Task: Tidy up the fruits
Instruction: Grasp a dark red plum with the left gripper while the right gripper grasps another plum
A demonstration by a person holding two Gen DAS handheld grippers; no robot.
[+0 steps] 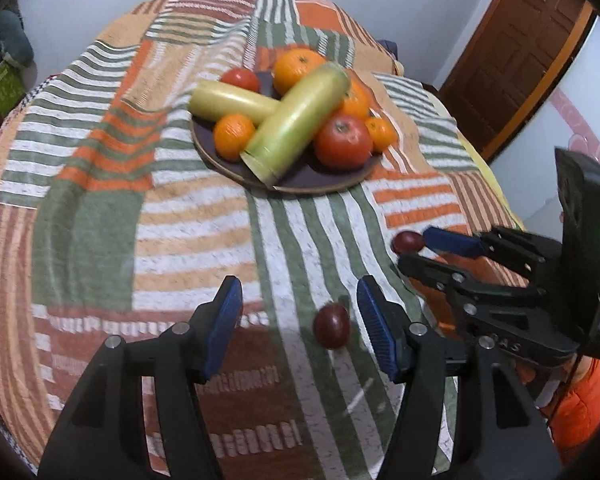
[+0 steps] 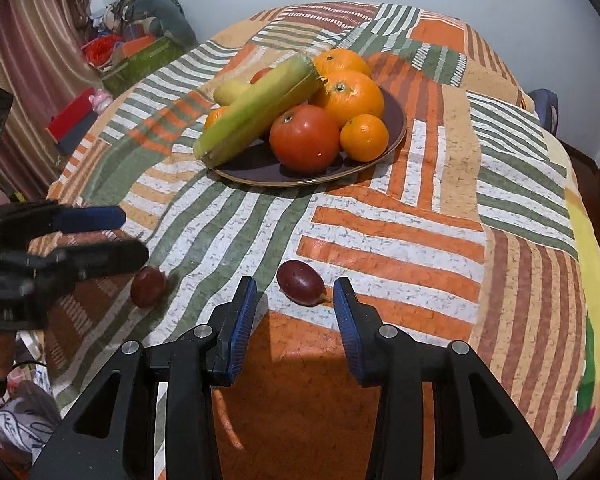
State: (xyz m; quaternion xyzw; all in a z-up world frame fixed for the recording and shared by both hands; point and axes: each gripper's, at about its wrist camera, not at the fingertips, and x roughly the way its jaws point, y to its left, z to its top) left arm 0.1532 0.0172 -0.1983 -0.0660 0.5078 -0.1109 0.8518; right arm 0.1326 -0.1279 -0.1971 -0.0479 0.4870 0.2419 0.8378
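left gripper (image 1: 298, 316): black plastic frame, blue ribbed pads, silver screws at the joints
right gripper (image 2: 294, 312): same black frame, blue ribbed pads, silver screws
housing (image 1: 588, 200): black, with green light
sleeve (image 1: 580, 404): orange

A patchwork cloth (image 2: 380, 232) of orange, green, brown and white stripes covers the rounded table before me, and I take the dark plate (image 2: 394, 136) with its pale rim as my landmark, resting directly on that cloth toward the far side. Nearer to me than the plate, well apart from it, one dark red grape (image 2: 300, 282) lies on the cloth on a white and orange patch. A second dark red grape (image 2: 147, 286) lies to the left of that one, also nearer to me than the plate, on the green and white stripes.
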